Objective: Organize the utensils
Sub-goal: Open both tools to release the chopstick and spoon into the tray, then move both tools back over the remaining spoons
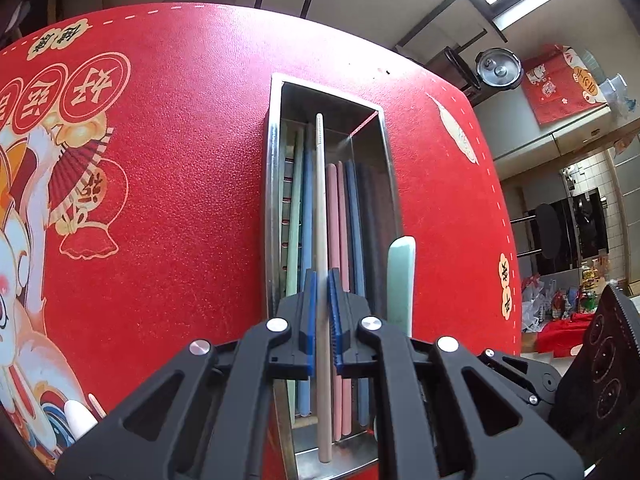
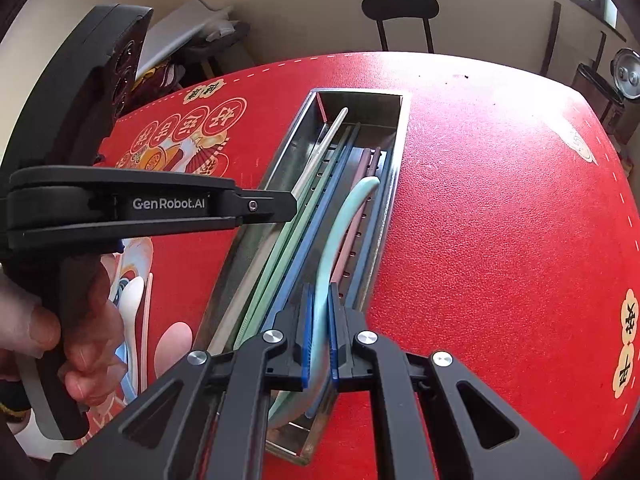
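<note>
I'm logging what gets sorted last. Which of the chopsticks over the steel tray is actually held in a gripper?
The beige chopstick, clamped in the left gripper above the metal tray. The green, blue and pink ones lie loose in the tray.

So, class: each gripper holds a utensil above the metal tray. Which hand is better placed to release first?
Left. The left gripper holds the beige chopstick lengthwise over the metal tray; the right gripper's mint spoon curves across.
</note>
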The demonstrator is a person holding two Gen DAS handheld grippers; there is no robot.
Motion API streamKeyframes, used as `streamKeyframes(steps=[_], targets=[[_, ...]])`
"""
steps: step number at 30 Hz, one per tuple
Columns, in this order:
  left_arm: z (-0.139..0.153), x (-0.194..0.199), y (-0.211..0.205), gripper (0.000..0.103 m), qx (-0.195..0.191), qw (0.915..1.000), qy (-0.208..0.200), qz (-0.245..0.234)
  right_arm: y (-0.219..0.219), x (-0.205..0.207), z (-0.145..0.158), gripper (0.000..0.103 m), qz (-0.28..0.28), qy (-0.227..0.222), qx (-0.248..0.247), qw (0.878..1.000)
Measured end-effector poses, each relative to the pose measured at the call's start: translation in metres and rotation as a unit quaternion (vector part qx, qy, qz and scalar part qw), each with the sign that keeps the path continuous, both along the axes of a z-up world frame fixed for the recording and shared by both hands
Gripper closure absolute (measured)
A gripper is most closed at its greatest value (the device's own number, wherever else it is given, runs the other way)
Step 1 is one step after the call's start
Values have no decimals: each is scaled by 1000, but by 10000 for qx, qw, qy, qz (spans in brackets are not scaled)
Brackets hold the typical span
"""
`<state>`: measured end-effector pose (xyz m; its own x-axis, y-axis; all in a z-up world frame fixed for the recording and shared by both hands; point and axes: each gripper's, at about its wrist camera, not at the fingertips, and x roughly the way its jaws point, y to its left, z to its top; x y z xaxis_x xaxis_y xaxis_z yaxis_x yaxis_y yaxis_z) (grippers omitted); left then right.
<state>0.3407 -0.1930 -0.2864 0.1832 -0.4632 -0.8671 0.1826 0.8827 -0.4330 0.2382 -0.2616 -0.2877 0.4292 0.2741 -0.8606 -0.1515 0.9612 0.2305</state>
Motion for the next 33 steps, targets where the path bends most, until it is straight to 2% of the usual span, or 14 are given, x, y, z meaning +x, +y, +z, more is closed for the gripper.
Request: streamKeyframes(steps=[5,10,12,17,18,21,22,24,26,27,29,33], targets=[[4,3,-3,90,-42,10000,19,-42,-1,5,-2,95,-12,82,19,10000],[22,-2,6,86,71,9996,-239,-125,1,2,9,95,-98,-20,29,9999],[32,-6,14,79,72,9992,-383,-104,1,-2,15,94,-140,-70,33,9999],[63,-24,39,62,283,9952,-922,-138,2,-20,31,71,-287,-197,42,9994],[69,-29,45,61,306,9942,-1019,-159,3,-24,33,68,-316,-213,23,9993],[84,-45,65,55,467,9908,-1259,-175,8,-35,39,46,-363,-256,-35,9990],[88,-50,72,54,505,9899,-1317,-172,10,-41,41,42,-371,-275,-70,9989],[96,-63,89,40,619,9877,-1431,-147,16,-50,44,33,-370,-310,-141,9987],[103,-78,102,34,732,9846,-1585,-101,21,-59,48,23,-380,-315,-232,9985],[106,-85,109,23,819,9829,-1650,-66,24,-63,49,14,-414,-333,-335,9980],[112,-101,122,9,891,9786,-1854,27,30,-72,52,9,-471,-449,-587,9961],[117,-132,142,6,1069,9734,-2023,76,39,-85,53,6,-511,-439,-758,9948]])
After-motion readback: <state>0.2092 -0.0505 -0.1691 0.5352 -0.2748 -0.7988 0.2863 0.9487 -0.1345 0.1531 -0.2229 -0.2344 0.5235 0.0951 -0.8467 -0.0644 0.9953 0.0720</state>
